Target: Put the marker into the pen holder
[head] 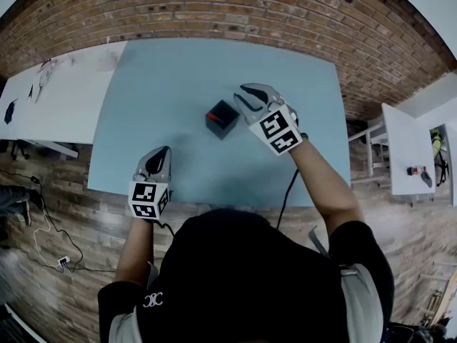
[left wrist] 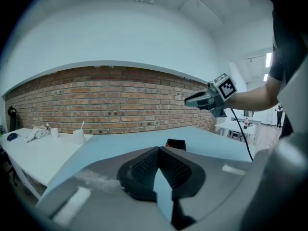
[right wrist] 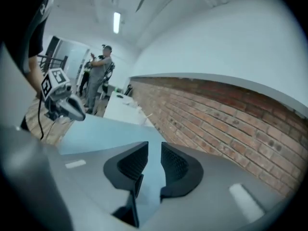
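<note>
A small black pen holder [head: 223,119] stands near the middle of the light blue table [head: 178,77], with a bit of red, apparently the marker [head: 213,115], showing at its top. My right gripper [head: 243,96] hovers just right of and above the holder. In the right gripper view its jaws [right wrist: 154,150] stand apart with nothing between them. My left gripper [head: 161,153] rests near the table's front edge, left of the holder. In the left gripper view its tips [left wrist: 159,150] meet, with the holder [left wrist: 175,144] beyond them.
A white table [head: 50,98] with small items and a cup [left wrist: 78,136] adjoins at the left. Another white table [head: 403,148] stands at the right. A brick wall [head: 235,9] runs behind. A person [right wrist: 101,76] stands in the background of the right gripper view.
</note>
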The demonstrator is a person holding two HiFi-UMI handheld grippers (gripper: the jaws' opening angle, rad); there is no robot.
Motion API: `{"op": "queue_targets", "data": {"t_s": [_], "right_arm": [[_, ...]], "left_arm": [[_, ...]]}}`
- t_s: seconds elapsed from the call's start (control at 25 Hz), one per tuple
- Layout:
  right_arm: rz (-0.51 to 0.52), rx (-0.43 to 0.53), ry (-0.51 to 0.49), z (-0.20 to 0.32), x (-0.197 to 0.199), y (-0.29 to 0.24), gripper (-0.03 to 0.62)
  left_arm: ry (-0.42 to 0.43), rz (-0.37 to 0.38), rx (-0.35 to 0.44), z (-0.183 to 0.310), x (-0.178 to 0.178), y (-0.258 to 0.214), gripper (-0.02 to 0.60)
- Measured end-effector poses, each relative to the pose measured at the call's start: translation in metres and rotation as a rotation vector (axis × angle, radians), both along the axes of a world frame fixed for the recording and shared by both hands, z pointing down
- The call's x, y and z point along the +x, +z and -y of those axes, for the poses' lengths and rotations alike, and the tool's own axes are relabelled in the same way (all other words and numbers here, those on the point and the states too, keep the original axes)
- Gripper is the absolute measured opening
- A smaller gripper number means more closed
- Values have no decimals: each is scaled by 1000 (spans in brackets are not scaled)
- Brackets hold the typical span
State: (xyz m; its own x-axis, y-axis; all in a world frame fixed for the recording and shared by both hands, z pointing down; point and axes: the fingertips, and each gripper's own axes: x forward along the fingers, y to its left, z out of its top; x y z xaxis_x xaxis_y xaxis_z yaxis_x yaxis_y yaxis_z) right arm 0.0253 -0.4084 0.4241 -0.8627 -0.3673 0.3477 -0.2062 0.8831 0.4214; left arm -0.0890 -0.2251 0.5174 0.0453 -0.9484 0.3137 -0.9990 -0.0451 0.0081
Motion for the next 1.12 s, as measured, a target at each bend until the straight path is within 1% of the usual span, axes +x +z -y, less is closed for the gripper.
{"op": "queue_targets", "data": {"t_s": [0.08,0.2,0.32,0.4,0.48,0.6,0.76,0.92,1.04,1.12], "right_arm": [[125,-31,67,-1,15,-16,74],[279,-93,164,-1,39,-24,58],[378,-155,270,-3,63,-7,9],[420,-212,321,-8,76,9,9],[442,-261,351,-15,86,22,9],[438,-293,374,-22,95,35,9],[435,-295,380,-27,103,41,8],[431,-296,383,-27,109,43,8],[431,-303,382,-27,111,45,8],[433,-306,380,-27,113,45,8]], "left_arm": [[9,7,4,5,-1,-2,6],[11,7,28,13,-3,-10,6],[-6,4,77,18,-3,-21,6],[-7,6,94,21,0,-24,6],[5,6,91,25,3,-23,6],[23,2,73,29,6,-17,6],[46,2,55,33,14,-8,6],[73,14,55,40,24,-8,6],[81,-18,63,42,30,-13,6],[87,-17,72,44,33,-18,6]]}}
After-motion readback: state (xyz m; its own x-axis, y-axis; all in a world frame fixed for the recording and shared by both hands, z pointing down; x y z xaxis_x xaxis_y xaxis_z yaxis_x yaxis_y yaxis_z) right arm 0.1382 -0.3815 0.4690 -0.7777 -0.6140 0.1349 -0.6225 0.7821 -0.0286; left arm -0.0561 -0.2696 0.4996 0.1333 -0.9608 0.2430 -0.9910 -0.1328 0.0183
